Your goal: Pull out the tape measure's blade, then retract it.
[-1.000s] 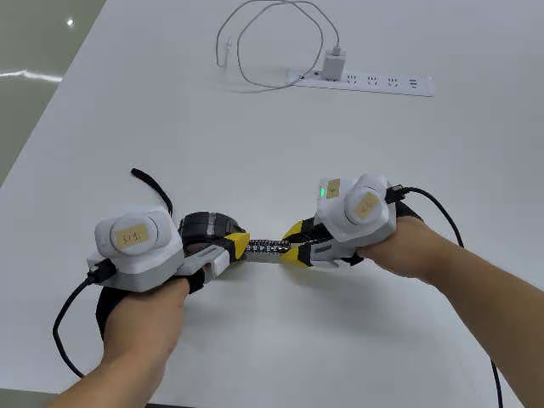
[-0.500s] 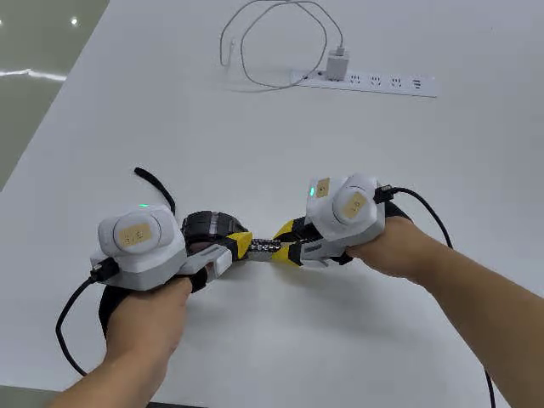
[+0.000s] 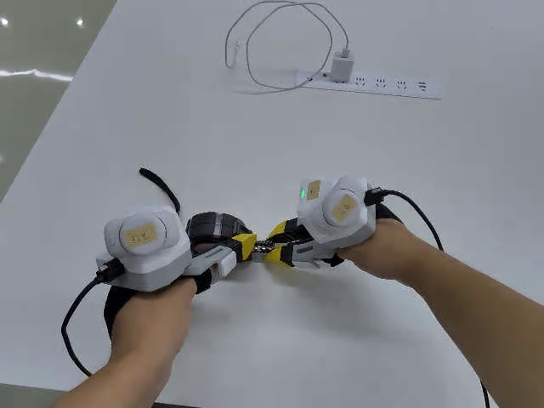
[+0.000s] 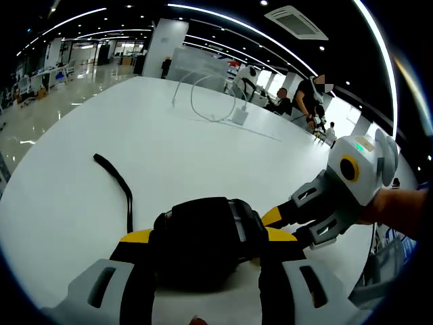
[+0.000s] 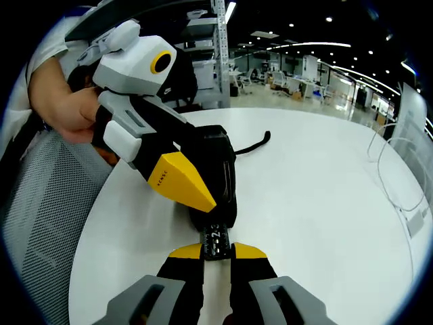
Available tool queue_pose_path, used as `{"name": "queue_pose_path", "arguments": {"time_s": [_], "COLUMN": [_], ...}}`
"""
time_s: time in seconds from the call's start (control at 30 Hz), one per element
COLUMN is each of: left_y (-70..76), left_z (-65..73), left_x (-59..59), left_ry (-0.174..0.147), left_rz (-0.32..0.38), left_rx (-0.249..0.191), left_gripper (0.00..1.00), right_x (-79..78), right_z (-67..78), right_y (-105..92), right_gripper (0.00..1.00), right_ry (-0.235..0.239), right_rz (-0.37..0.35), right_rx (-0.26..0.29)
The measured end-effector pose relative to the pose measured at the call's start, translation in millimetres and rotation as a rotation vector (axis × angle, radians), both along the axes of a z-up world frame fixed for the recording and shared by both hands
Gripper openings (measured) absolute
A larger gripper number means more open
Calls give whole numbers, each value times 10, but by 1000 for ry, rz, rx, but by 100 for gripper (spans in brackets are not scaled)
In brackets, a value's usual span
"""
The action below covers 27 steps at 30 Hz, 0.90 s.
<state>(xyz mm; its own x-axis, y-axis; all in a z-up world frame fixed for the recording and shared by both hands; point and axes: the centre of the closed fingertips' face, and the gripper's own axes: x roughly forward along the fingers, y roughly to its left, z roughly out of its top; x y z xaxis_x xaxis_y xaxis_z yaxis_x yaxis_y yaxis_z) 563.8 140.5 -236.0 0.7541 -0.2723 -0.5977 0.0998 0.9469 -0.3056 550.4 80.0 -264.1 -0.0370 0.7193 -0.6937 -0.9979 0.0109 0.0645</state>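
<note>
One black tape measure [image 3: 212, 227] sits on the white worktop [image 3: 425, 170], its case clamped between the left gripper [image 3: 231, 246] fingers. The right gripper [image 3: 278, 243] fingers are closed on the short exposed blade [image 5: 215, 242]. Well beyond lie one power strip [image 3: 374, 83] and one charger [image 3: 341, 65] with a looped cable [image 3: 280, 38], clear of both grippers.

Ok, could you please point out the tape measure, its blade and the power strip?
tape measure [image 4: 203, 237], left gripper view, top of its black case.
blade [image 5: 215, 239], right gripper view, numbered stretch outside the case.
power strip [image 3: 388, 85], head view, white body by the sockets.
</note>
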Motion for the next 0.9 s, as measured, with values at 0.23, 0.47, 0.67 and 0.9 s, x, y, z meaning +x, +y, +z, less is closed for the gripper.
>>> {"name": "queue_pose_path", "arguments": {"time_s": [0.23, 0.47, 0.67, 0.9], "left_y": [-2, -2, 0, -7], "left_z": [11, 5, -1, -1], "left_x": [-2, 1, 4, 3], "left_ry": [1, 2, 2, 0], "left_rz": [-2, -5, -4, -3], "left_rx": [4, 9, 9, 10], "left_gripper": [57, 57, 58, 58], "right_x": [-3, -10, -11, -12], "right_z": [1, -9, -13, -15], "right_y": [51, 85, 114, 132], "right_gripper": [10, 10, 10, 11], "right_ry": [4, 4, -3, -7], "right_rz": [-2, 1, 3, 7], "right_rx": [5, 9, 12, 12]}}
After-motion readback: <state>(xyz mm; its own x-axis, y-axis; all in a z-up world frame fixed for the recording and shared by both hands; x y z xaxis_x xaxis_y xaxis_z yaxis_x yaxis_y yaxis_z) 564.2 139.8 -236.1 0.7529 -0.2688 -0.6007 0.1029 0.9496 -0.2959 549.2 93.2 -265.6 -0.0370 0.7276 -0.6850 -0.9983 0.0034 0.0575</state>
